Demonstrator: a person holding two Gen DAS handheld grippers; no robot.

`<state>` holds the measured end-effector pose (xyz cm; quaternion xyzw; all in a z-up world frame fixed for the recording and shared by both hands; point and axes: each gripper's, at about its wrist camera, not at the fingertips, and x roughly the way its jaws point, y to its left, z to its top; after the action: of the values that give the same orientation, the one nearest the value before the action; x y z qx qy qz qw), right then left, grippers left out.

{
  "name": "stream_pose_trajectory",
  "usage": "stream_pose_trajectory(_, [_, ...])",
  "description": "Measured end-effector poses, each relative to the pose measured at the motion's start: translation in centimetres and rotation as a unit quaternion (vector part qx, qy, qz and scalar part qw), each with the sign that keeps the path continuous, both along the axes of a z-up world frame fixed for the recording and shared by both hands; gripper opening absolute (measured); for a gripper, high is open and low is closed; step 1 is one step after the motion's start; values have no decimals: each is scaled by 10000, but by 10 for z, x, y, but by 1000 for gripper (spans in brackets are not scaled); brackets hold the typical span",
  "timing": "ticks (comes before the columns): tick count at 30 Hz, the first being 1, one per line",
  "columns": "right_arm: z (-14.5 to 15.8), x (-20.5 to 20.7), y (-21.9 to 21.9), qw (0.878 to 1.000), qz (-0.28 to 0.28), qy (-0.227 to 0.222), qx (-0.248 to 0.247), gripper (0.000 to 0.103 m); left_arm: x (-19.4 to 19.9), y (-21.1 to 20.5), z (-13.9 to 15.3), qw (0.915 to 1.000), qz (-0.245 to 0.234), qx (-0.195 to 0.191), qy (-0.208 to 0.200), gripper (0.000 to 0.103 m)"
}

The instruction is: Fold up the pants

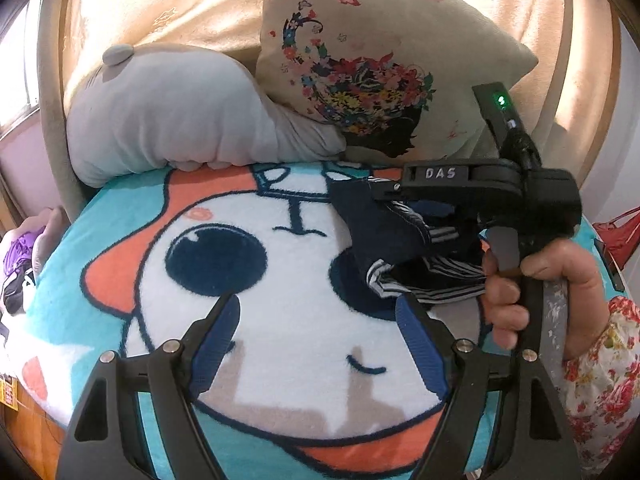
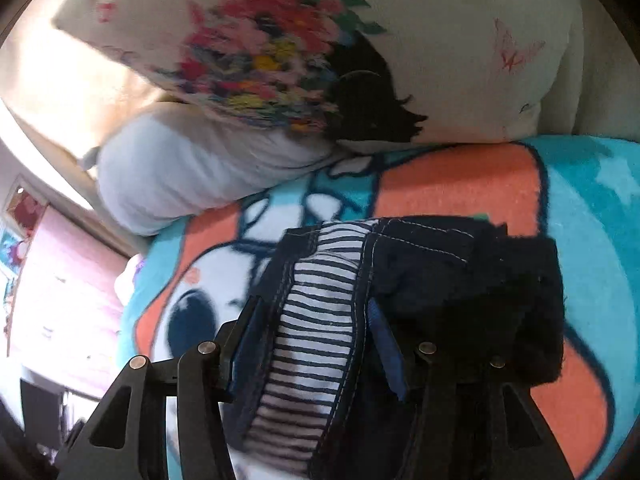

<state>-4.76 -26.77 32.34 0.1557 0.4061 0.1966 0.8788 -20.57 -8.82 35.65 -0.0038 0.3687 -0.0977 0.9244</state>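
Note:
The pants (image 2: pixel 460 288) are dark navy with a black-and-white striped lining. My right gripper (image 2: pixel 316 320) is shut on a bunched fold of them, lining showing between the blue pads. In the left wrist view the right gripper (image 1: pixel 384 196) holds the pants (image 1: pixel 380 236) hanging just above the cartoon blanket (image 1: pixel 280 264), at the right. My left gripper (image 1: pixel 316 320) is open and empty, low over the blanket, left of and below the pants.
A grey plush toy (image 1: pixel 172 116) and a cream flowered pillow (image 1: pixel 372 60) lean at the back of the blanket. A peach curtain (image 1: pixel 160 4) hangs behind. Clothes lie off the left edge (image 1: pixel 20 268). A red bag (image 1: pixel 620 236) is at the far right.

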Motion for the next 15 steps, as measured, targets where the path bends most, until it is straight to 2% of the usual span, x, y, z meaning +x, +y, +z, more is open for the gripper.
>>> stream_pose_trajectory(2, [4, -4, -1, 10000, 35, -31, 70, 57, 1, -1, 0, 10000, -22, 0, 7, 80])
stream_pose_trajectory(8, [27, -52, -28, 9972, -314, -679, 36, 57, 1, -5, -3, 10000, -69, 25, -4, 79])
stream_pose_trajectory(10, [29, -70, -37, 9951, -505, -830, -172, 57, -1, -6, -2, 9999, -40, 75, -97, 79])
stream_pose_trajectory(13, [29, -102, -43, 9873, -815, -1130, -766, 58, -11, -8, 5, 9985, 113, 180, -510, 80])
stream_pose_trajectory(15, [25, -117, -46, 9825, -940, -1225, -1042, 59, -19, -9, 12, 9964, 184, 176, -809, 90])
